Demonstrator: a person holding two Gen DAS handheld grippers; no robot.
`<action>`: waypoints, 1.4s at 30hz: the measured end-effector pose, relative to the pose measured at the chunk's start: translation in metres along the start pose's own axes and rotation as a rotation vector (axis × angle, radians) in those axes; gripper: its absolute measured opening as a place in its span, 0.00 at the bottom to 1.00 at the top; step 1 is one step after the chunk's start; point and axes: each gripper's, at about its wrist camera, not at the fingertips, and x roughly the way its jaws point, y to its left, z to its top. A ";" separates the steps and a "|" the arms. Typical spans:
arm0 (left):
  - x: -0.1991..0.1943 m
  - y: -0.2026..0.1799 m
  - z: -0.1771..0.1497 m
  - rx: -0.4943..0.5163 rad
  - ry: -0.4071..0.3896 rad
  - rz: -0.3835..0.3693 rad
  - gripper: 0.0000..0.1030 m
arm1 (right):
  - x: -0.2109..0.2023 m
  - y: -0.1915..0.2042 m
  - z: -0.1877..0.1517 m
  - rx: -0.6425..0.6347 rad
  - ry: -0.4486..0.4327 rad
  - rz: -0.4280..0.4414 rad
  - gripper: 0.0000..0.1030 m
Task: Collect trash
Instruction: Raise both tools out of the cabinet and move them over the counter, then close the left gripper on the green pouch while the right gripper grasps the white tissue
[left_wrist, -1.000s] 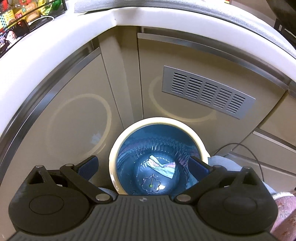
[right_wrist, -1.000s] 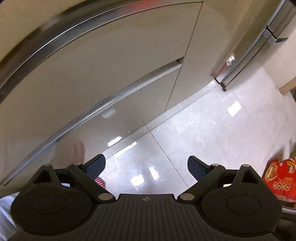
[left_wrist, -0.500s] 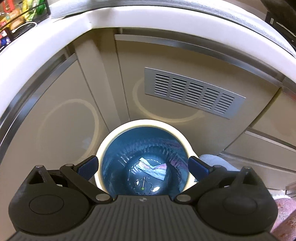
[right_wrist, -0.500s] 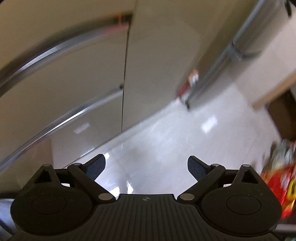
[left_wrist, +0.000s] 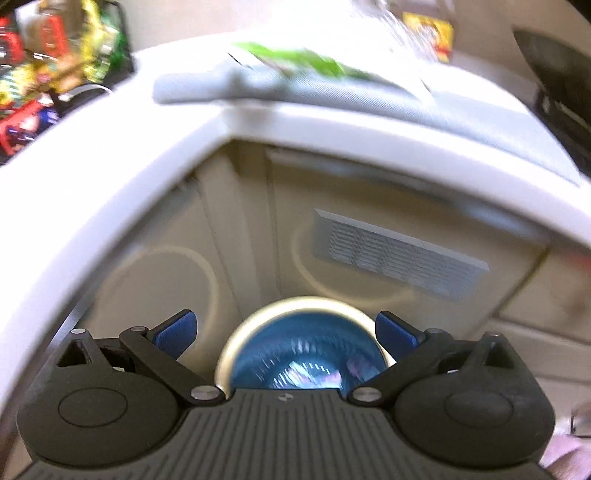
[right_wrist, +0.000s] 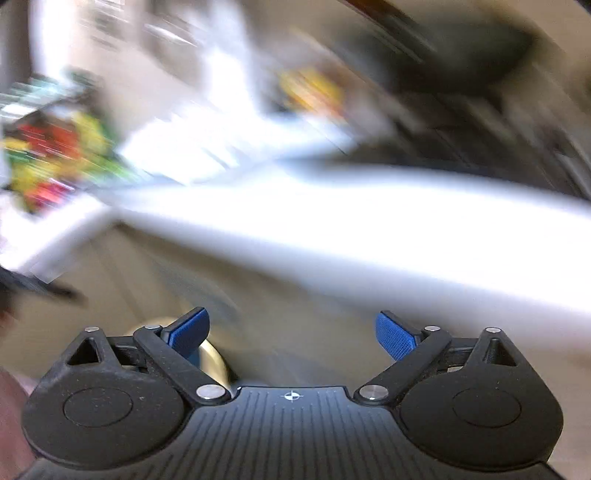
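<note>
A round bin (left_wrist: 236, 343) with a cream rim and a blue liner stands on the floor against the beige cabinet, low in the left wrist view; a pale scrap of paper (left_wrist: 295, 373) lies at its bottom. My left gripper (left_wrist: 286, 330) hangs open above the bin with nothing between its blue pads. On the white counter above lies a green and white wrapper (left_wrist: 317, 62) on a grey mat, blurred. My right gripper (right_wrist: 292, 330) is also open and empty; its view is heavily smeared, with the bin's cream rim (right_wrist: 214, 356) just behind its left finger.
The white counter edge (left_wrist: 110, 177) curves over the cabinet, which has a grey vent grille (left_wrist: 399, 254). Colourful packets (left_wrist: 40, 66) sit at the far left on the counter, seen too as a blur of colourful packets (right_wrist: 55, 147) in the right wrist view.
The left gripper has risen and tilted up, so the counter top and wrapper now show and the bin sinks low. The right gripper has swung from the floor up toward the counter.
</note>
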 end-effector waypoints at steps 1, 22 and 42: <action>-0.006 0.006 0.003 -0.017 -0.018 0.011 1.00 | 0.011 0.020 0.020 -0.066 -0.054 0.063 0.98; -0.043 0.056 0.092 -0.181 -0.233 -0.020 1.00 | 0.248 0.074 0.094 -0.242 0.161 0.010 1.00; 0.055 0.040 0.195 -0.308 -0.131 -0.145 0.17 | 0.284 0.085 0.089 -0.242 0.176 -0.012 0.63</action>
